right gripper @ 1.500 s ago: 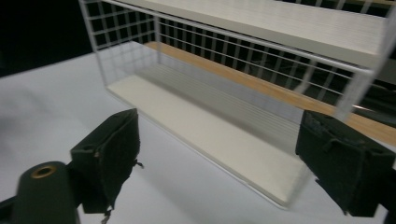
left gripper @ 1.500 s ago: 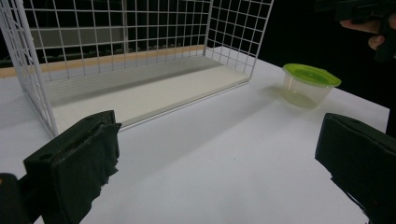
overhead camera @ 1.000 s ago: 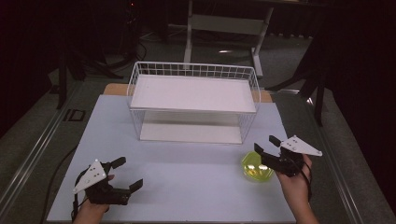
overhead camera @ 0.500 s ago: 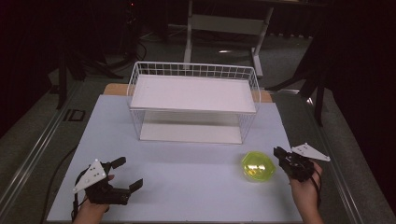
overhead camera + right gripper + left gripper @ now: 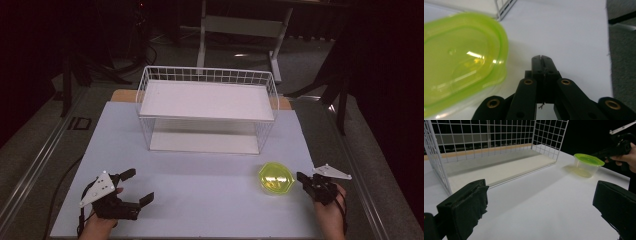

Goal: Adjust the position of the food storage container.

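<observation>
A clear tub with a lime-green lid (image 5: pixel 276 178) stands on the white table (image 5: pixel 200 200), front right. My right gripper (image 5: pixel 301 177) lies low just to its right, jaws pressed together with nothing between them. The right gripper view has the shut jaws (image 5: pixel 541 58) beside the green lid (image 5: pixel 461 60), apart from it. My left gripper (image 5: pixel 140 185) rests at the front left, jaws wide apart and empty. In the left gripper view its pads (image 5: pixel 464 207) frame bare table, with the tub (image 5: pixel 587 163) and the other gripper (image 5: pixel 616 147) far off.
A white wire rack (image 5: pixel 207 100) with an upper shelf and a lower tray stands at the middle back of the table; its mesh wall (image 5: pixel 499 135) is near my left gripper. Dark floor and a stand's legs (image 5: pixel 240 30) lie beyond the table's edges.
My right gripper has drawn back to the right of the tub and sunk towards the table, and its jaws have gone from open to shut. The left gripper and the tub have stayed put.
</observation>
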A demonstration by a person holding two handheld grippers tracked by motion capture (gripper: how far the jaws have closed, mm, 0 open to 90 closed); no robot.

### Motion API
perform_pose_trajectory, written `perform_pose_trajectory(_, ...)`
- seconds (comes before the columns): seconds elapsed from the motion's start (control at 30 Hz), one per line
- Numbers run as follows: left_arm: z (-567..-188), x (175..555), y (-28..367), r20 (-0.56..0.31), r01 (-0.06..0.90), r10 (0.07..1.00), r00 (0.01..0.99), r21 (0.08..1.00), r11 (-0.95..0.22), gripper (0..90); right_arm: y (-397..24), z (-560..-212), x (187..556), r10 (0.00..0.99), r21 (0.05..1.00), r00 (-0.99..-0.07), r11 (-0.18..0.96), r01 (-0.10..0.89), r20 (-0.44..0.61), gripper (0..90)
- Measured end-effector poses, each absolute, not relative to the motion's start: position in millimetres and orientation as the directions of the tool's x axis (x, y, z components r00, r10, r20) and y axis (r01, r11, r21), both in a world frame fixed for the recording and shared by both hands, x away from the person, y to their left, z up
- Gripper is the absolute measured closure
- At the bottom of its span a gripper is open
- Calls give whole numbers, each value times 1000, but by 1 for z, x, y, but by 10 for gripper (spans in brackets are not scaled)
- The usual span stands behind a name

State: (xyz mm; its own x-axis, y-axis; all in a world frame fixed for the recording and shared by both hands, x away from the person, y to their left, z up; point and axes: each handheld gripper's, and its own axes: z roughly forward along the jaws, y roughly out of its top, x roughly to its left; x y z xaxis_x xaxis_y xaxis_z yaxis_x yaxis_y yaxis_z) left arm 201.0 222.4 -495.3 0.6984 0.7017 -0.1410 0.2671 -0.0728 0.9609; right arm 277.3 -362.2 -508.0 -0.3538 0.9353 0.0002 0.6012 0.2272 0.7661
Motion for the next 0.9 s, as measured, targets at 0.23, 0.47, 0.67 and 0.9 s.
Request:
perform_pose_trajectory(0.23, -495, 201, 223, -145, 267, 703, 697, 961, -67, 5, -352, -523, 272, 919, 732, -392, 243, 637, 37, 900)
perform_pose_trajectory(0.47, -496, 201, 222, -144, 270, 702, 697, 960, -70, 5, -334, -525, 277, 899, 716, -435, 269, 644, 53, 900)
perform_pose_trajectory(0.67, -496, 201, 222, -141, 269, 702, 698, 960, -74, 5, -313, -524, 286, 880, 705, -473, 304, 640, 49, 900)
perform_pose_trajectory(0.9, -495, 201, 223, -136, 264, 702, 699, 962, -76, 5, -289, -524, 296, 858, 704, -511, 334, 627, 48, 900)
